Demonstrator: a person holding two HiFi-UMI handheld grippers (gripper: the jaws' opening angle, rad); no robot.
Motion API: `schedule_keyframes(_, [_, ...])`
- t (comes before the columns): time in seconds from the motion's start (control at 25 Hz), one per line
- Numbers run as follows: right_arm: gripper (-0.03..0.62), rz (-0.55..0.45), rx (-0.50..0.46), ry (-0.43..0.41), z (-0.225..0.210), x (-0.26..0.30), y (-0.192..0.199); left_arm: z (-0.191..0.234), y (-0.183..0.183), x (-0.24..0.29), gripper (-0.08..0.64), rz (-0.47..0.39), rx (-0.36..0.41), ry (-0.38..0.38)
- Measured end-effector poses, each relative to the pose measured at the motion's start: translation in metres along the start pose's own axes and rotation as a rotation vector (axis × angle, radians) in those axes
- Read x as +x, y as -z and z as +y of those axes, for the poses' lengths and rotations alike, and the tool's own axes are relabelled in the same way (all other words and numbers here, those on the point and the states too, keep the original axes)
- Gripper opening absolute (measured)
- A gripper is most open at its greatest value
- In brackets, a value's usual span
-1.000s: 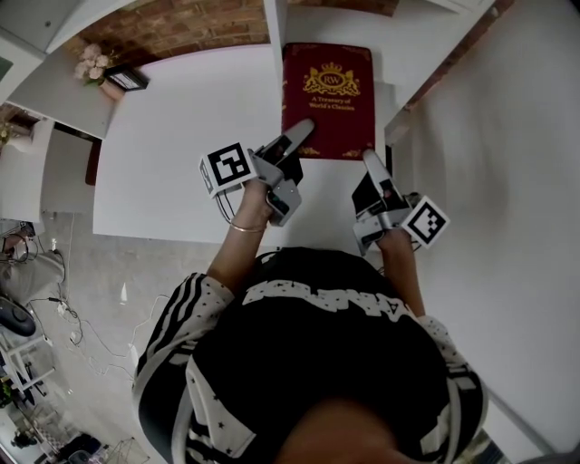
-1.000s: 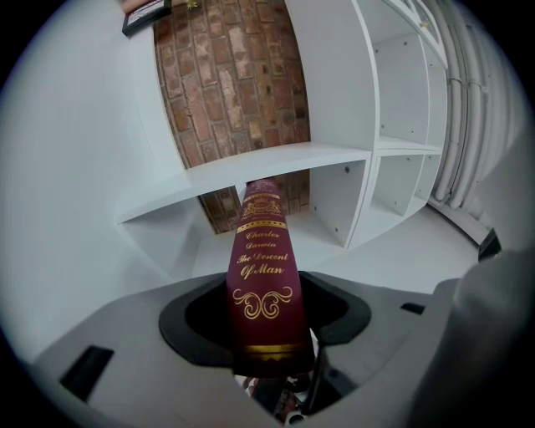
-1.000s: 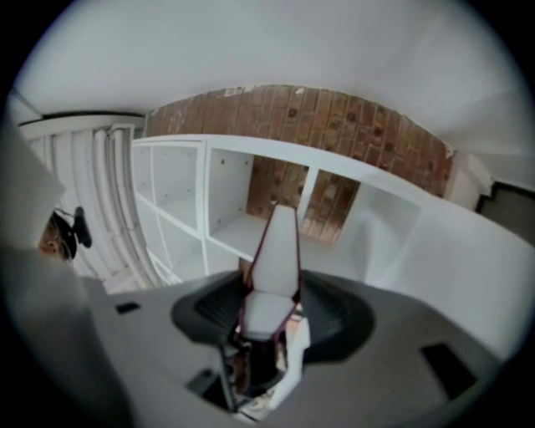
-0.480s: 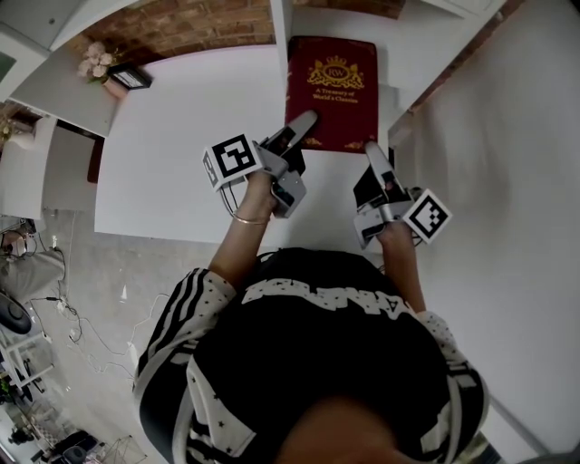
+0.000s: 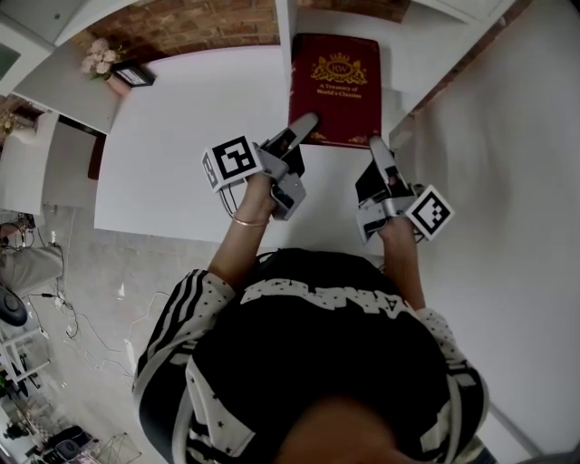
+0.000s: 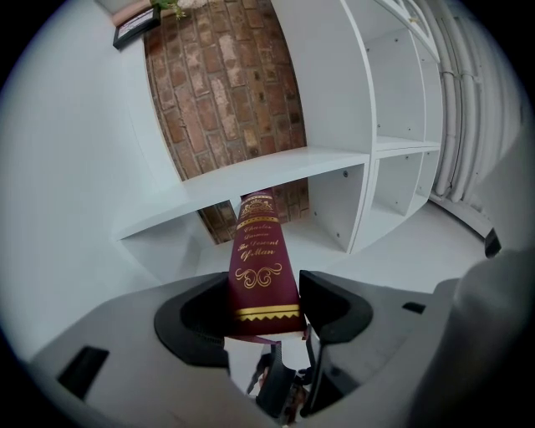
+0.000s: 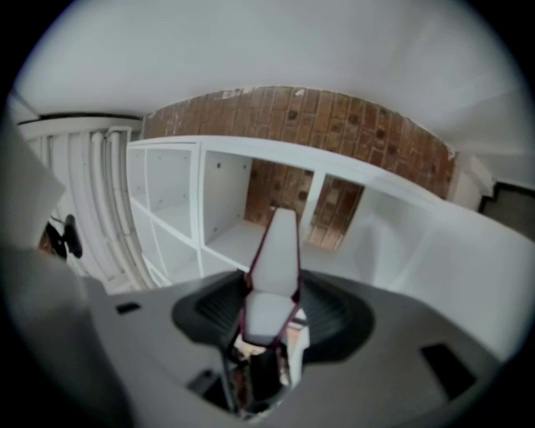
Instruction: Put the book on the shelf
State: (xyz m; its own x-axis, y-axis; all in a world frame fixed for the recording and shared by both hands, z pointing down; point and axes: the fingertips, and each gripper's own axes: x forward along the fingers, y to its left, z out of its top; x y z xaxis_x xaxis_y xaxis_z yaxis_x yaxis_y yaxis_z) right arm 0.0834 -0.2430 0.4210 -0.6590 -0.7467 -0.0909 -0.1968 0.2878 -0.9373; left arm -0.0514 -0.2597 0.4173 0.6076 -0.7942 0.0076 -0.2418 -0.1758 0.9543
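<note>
A dark red book [image 5: 333,86] with a gold crest lies cover up, its far end reaching in beside a white shelf divider [image 5: 281,27]. My left gripper [image 5: 304,127] is at its near left corner. In the left gripper view the gold-lettered spine [image 6: 259,267] stands between that gripper's [image 6: 263,313] jaws, which have just been opening and now sit loosely around it. My right gripper [image 5: 376,149] is at the near right corner. In the right gripper view its [image 7: 269,322] pads are shut on the white page edge [image 7: 272,267].
The white shelf unit has open compartments [image 6: 393,175] [image 7: 175,209] in front of a brick wall [image 5: 181,27]. A small picture frame [image 5: 127,77] and flowers [image 5: 91,62] stand at the far left. The person's torso fills the lower head view; cables lie on the floor at left.
The book and both grippers sit slightly further up the head view, towards the shelf. Their places on the book's near corners are unchanged.
</note>
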Motion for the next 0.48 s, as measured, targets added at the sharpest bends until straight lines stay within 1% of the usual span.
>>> schedule_keyframes(0.28, [0.225,-0.005,0.019,-0.007,0.002,0.006,-0.005,-0.005,-0.003,-0.007,0.278,-0.006,0.015,0.002])
schedule_keyframes(0.48, [0.224,-0.01,0.024,-0.013,0.0,0.012,-0.013,-0.005,-0.005,-0.006,0.278,-0.018,0.046,-0.01])
